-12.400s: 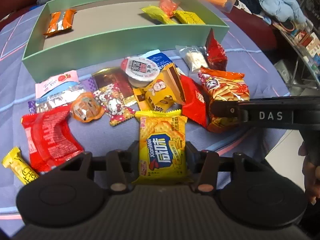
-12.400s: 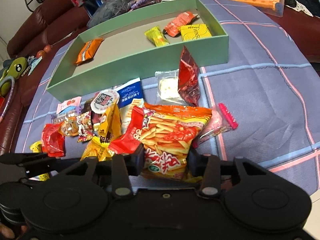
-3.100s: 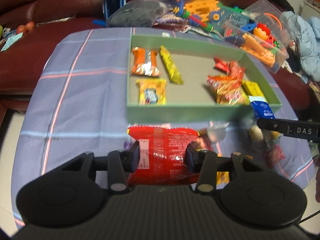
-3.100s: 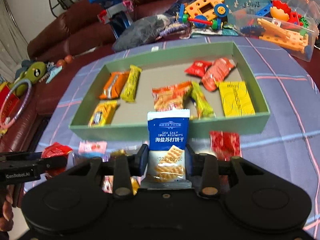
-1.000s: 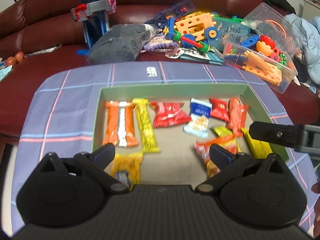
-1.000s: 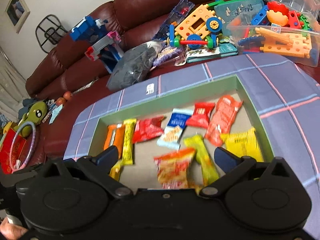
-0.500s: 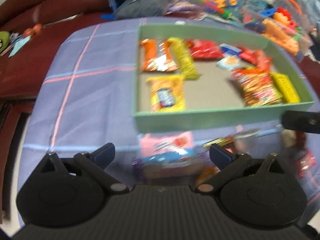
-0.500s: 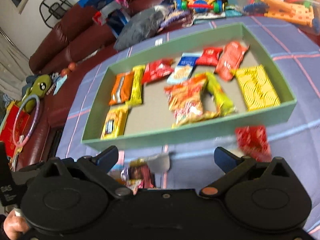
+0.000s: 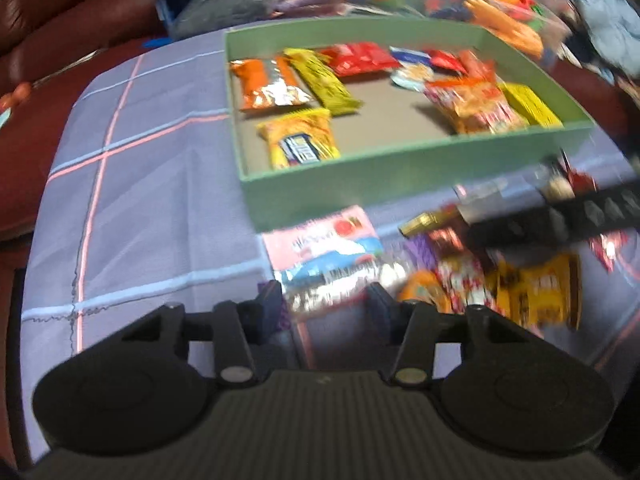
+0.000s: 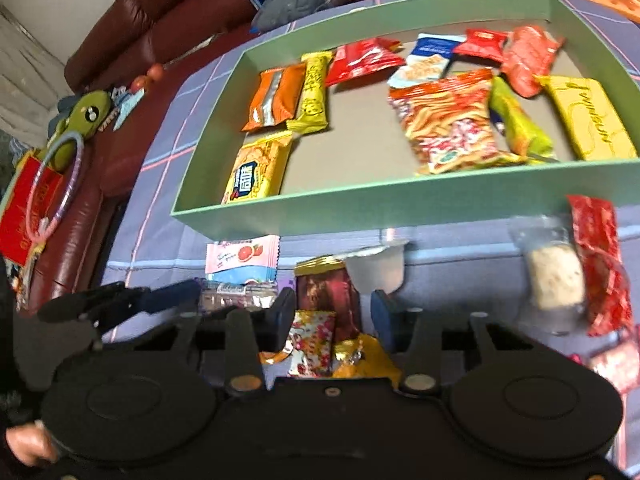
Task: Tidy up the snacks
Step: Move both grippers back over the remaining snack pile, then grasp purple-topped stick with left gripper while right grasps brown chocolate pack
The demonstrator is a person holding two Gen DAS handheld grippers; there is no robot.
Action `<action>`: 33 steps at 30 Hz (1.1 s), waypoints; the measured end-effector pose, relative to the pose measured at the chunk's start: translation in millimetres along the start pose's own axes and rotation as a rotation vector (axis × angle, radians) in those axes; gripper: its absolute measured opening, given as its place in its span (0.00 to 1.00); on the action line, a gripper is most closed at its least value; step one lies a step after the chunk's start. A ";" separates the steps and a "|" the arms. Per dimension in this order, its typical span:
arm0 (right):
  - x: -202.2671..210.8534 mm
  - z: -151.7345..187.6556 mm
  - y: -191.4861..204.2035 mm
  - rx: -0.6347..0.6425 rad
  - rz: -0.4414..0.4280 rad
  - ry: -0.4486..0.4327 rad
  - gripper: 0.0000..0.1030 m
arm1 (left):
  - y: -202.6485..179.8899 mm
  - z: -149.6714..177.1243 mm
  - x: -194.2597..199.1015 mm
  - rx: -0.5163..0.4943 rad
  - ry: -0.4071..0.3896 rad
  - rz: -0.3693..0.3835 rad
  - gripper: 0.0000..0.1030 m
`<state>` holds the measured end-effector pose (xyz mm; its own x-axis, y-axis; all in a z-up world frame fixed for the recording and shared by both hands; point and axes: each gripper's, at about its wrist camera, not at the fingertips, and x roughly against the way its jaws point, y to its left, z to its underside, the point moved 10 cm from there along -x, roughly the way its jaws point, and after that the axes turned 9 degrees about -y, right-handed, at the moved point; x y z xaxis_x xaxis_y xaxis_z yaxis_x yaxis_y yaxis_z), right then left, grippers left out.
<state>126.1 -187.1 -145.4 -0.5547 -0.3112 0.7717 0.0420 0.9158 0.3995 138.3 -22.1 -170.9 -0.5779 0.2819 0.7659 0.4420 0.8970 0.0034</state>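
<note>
While your left tongs (image 9: 323,307) are closing around the blurred blue-and-silver foil packet (image 9: 332,276), your right tongs (image 10: 333,314) are closing around the dark red gold-edged wrapper (image 10: 327,295) on the table; beyond them, the shallow green cardboard box (image 10: 360,212) is holding sorted snacks.

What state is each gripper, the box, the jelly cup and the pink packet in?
Left gripper: jaws closing around a silver packet.
Right gripper: jaws closing around a maroon packet.
Box: open, partly filled.
Jelly cup: sealed, on its side.
Pink packet: flat on the cloth, outside the box.
</note>
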 end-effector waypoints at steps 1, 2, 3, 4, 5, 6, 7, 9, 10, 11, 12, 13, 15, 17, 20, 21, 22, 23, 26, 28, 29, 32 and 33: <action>-3.6 0.5 2.1 0.009 0.006 0.004 0.42 | -2.5 4.3 0.4 -0.005 0.010 0.010 0.45; -7.5 1.8 4.1 0.021 0.015 0.010 0.42 | -4.3 7.8 1.7 -0.013 0.012 0.016 0.45; -12.0 4.0 6.2 0.036 0.027 0.015 0.42 | -5.7 12.0 3.5 -0.017 0.019 0.026 0.45; -15.7 6.3 8.5 0.047 0.038 0.021 0.42 | -5.9 15.2 5.7 -0.010 0.021 0.037 0.45; -17.5 8.9 9.1 0.059 0.048 0.023 0.42 | -6.4 17.2 8.2 -0.003 0.020 0.048 0.45; -18.3 9.0 12.1 0.079 0.060 0.010 0.42 | -5.0 18.9 9.6 0.005 0.022 0.055 0.45; -19.3 9.9 15.7 0.107 0.075 0.005 0.43 | -3.0 19.3 11.0 0.016 0.021 0.059 0.45; -21.1 11.9 20.9 0.167 0.101 -0.006 0.43 | 5.2 18.7 14.1 0.037 0.007 0.047 0.46; -21.2 12.9 22.7 0.190 0.110 -0.010 0.43 | 10.6 17.3 14.7 0.043 -0.001 0.034 0.47; -20.8 14.6 23.7 0.210 0.119 -0.012 0.42 | 15.9 16.0 14.7 0.049 -0.005 0.022 0.48; -19.9 16.1 24.5 0.231 0.131 -0.016 0.39 | 20.8 13.6 13.3 0.057 -0.009 0.010 0.48; -18.9 17.7 24.4 0.247 0.139 -0.019 0.38 | 24.0 11.3 13.0 0.061 -0.014 0.003 0.48; -16.3 19.6 22.7 0.253 0.141 -0.021 0.38 | 27.0 4.9 11.6 0.056 -0.033 -0.006 0.52; -13.5 20.8 19.3 0.257 0.142 -0.024 0.38 | 27.9 -2.2 11.9 0.039 -0.059 -0.014 0.58; -10.7 21.2 14.8 0.254 0.146 -0.026 0.38 | 22.5 -15.6 9.8 0.020 -0.088 0.006 0.60; -9.5 21.0 12.2 0.248 0.145 -0.026 0.38 | 18.4 -19.1 7.3 0.008 -0.093 0.016 0.60; -7.7 21.1 9.7 0.243 0.146 -0.026 0.38 | 14.2 -21.3 5.0 -0.002 -0.094 0.027 0.58; -6.6 20.9 6.9 0.238 0.148 -0.026 0.38 | 9.6 -21.6 2.8 -0.011 -0.089 0.044 0.53; -0.8 21.5 -3.1 0.216 0.156 -0.029 0.38 | -3.6 -15.1 -3.2 -0.028 -0.048 0.105 0.35; 4.3 22.6 -12.1 0.197 0.160 -0.033 0.37 | -11.1 -9.5 -1.7 -0.044 -0.039 0.132 0.33; 6.3 23.0 -16.4 0.190 0.164 -0.037 0.36 | -15.2 -5.3 -1.8 -0.048 -0.025 0.146 0.30; 11.2 22.3 -25.3 0.165 0.163 -0.044 0.36 | -26.9 7.6 -0.8 -0.079 -0.006 0.158 0.29; 13.0 22.8 -26.1 0.160 0.160 -0.044 0.36 | -30.4 9.0 0.1 -0.084 0.000 0.165 0.29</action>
<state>98.8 -209.2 -157.1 -0.5878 -0.1509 0.7948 0.0020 0.9822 0.1879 118.6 -46.2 -176.7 -0.4927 0.4232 0.7604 0.5869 0.8067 -0.0687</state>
